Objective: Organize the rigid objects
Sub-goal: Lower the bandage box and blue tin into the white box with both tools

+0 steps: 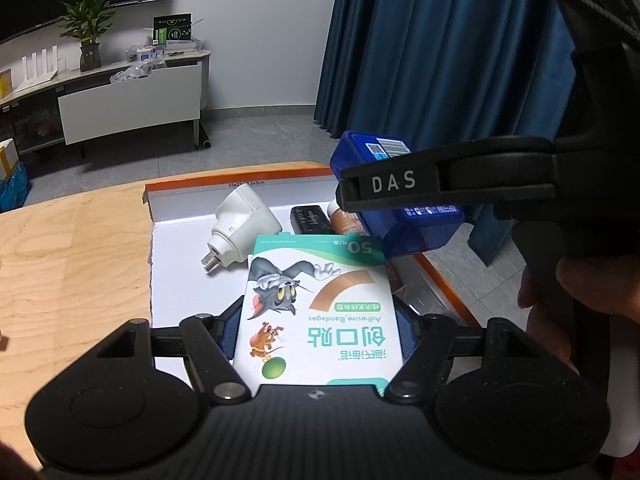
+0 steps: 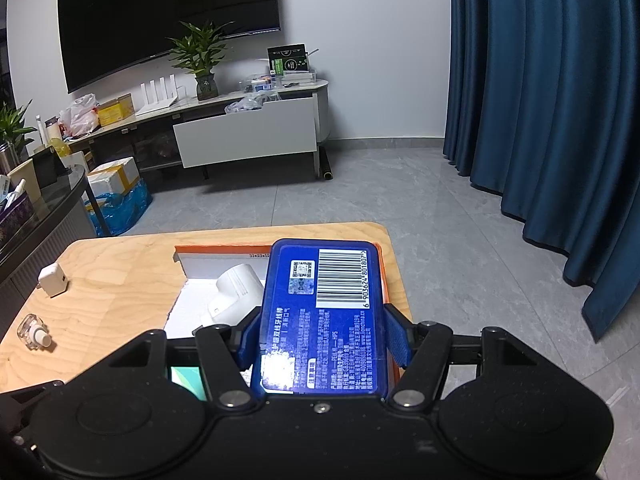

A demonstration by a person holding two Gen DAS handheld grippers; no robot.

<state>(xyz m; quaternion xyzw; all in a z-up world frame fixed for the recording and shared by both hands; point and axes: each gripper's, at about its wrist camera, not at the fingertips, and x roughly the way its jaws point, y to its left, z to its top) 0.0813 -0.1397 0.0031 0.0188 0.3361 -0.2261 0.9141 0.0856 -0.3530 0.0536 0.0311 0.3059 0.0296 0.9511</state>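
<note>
My left gripper (image 1: pixel 318 330) is shut on a white and green adhesive bandage box (image 1: pixel 320 304) and holds it over the orange-rimmed white tray (image 1: pixel 180 280). My right gripper (image 2: pixel 320 336) is shut on a blue plastic box with a barcode (image 2: pixel 324 312) and holds it above the tray's right side; it also shows in the left wrist view (image 1: pixel 404 216). In the tray lie a white plug adapter (image 1: pixel 240 224), a black device (image 1: pixel 312 220) and a brown bottle (image 1: pixel 346 220), partly hidden.
The tray sits on a light wooden table (image 2: pixel 108 280). A white charger (image 2: pixel 52 280) and a small clear bottle (image 2: pixel 34 332) lie on the table's left part. A blue curtain (image 2: pixel 560 120) hangs at the right; a TV cabinet stands behind.
</note>
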